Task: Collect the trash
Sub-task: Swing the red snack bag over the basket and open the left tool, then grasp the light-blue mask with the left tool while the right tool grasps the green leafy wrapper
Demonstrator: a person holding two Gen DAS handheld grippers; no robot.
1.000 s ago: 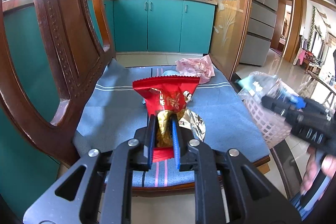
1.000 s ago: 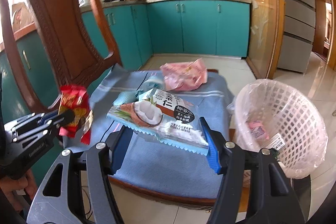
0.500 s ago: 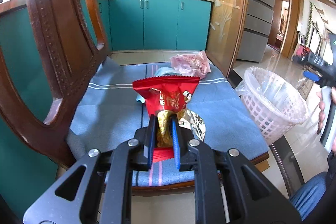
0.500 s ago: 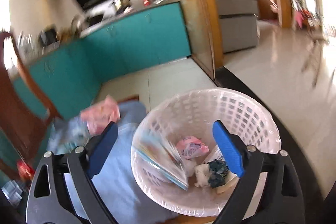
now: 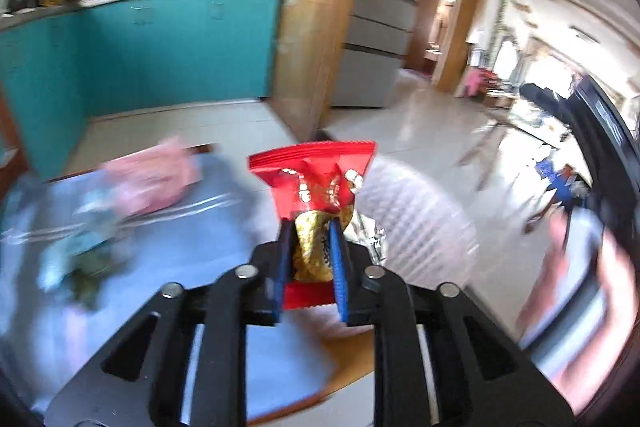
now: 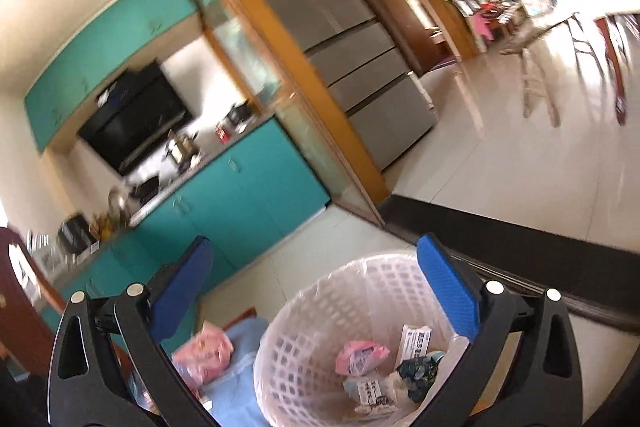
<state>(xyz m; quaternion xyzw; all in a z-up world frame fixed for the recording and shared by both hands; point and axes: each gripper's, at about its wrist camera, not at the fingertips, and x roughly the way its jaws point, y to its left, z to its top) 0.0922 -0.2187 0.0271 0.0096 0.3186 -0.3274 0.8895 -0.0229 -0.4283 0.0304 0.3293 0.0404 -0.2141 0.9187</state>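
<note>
Red wrapper (image 5: 316,187) now nearer basket (image 5: 420,223) (blurred)

glossy red foil snack wrapper (image 5: 316,183), crinkled, its inner face shiny gold. white perforated plastic waste basket (image 6: 320,339) lined with thin clear film. soft matt blue cloth seat cover (image 5: 224,211). smooth glossy pale floor tiles (image 6: 520,179). brushed grey metal fridge (image 6: 360,59).

left tongs (image 5: 310,239) carried red wrapper (image 5: 316,183) toward basket (image 5: 420,223)
</note>
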